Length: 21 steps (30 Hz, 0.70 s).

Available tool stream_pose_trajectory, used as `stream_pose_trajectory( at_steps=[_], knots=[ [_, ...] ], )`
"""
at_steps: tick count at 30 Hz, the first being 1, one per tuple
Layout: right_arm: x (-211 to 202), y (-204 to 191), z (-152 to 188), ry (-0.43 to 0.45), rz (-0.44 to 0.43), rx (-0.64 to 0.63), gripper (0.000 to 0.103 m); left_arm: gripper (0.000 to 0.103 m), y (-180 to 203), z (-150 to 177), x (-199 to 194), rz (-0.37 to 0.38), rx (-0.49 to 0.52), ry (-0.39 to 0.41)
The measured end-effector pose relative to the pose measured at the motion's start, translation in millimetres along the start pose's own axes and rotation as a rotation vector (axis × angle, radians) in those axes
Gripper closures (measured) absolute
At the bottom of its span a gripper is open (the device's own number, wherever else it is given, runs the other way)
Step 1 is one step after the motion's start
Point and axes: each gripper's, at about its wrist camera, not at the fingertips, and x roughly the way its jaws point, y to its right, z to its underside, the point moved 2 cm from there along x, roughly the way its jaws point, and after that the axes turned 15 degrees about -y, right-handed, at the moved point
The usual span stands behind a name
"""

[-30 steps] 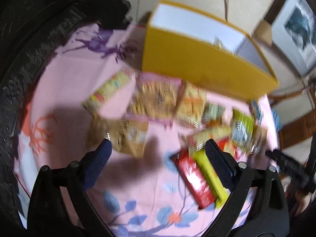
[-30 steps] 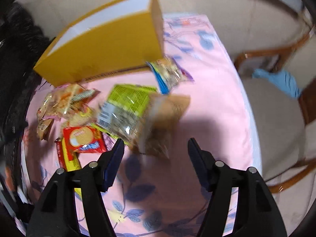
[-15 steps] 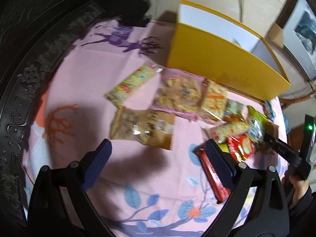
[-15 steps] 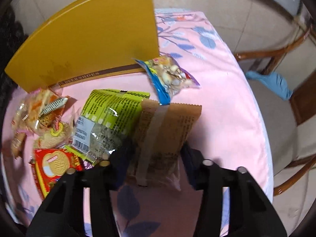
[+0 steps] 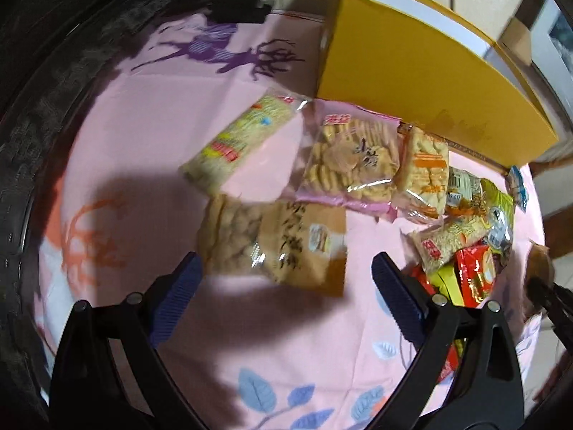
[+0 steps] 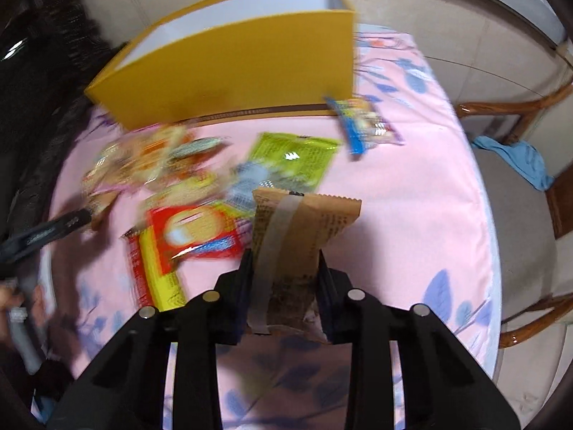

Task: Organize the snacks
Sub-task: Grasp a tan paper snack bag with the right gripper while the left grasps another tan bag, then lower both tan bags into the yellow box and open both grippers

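My right gripper [image 6: 284,268] is shut on a brown paper snack packet [image 6: 301,229] and holds it lifted above the pink tablecloth. My left gripper [image 5: 286,286] is open and hovers just short of a brown cookie bag [image 5: 275,243], which lies flat between its fingers' line. An open yellow box [image 5: 422,71] stands at the far side and also shows in the right wrist view [image 6: 232,68]. Several snack packets lie in a row in front of it: a pale yellow wafer pack [image 5: 240,143], a pink biscuit bag [image 5: 351,157], a green packet [image 6: 293,161], a red packet [image 6: 193,233].
A blue-edged snack packet [image 6: 365,125] lies near the box's right corner. A wooden chair [image 6: 530,186] with a blue cloth stands right of the table. A dark carved table rim [image 5: 28,143] curves along the left. The right gripper's tip [image 5: 548,297] shows at the right edge.
My right gripper closed on the brown paper packet and lifted it off the table. My left gripper moved closer to the brown cookie bag, still open.
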Motion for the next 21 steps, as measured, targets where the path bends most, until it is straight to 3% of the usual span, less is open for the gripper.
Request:
stream_pose_trajectory(
  at_steps=[5, 8, 12, 16, 21],
  knots=[
    [-8.4, -29.8, 7.3, -0.008, -0.052, -0.07, 0.071, 0.006, 8.4, -4.9, 23.3, -0.059, 0.105, -0.103],
    [-10.9, -42.8, 4.4, -0.001, -0.07, -0.094, 0.071, 0.009, -2.3, -3.2, 32.9, -0.071, 0.074, -0.101],
    [-14.3, -48.9, 2.0, 0.007, -0.071, -0.112, 0.071, 0.033, -10.4, -4.1, 26.1, -0.06, 0.044, -0.062],
    [-13.6, -48.3, -1.4, 0.006, -0.072, -0.11, 0.071, 0.048, -10.3, -4.4, 22.3, -0.077, 0.049, -0.043],
    [-15.4, -47.4, -1.4, 0.027, -0.074, -0.113, 0.071, 0.072, 2.6, -1.1, 3.0, -0.036, 0.063, 0.01]
  ],
)
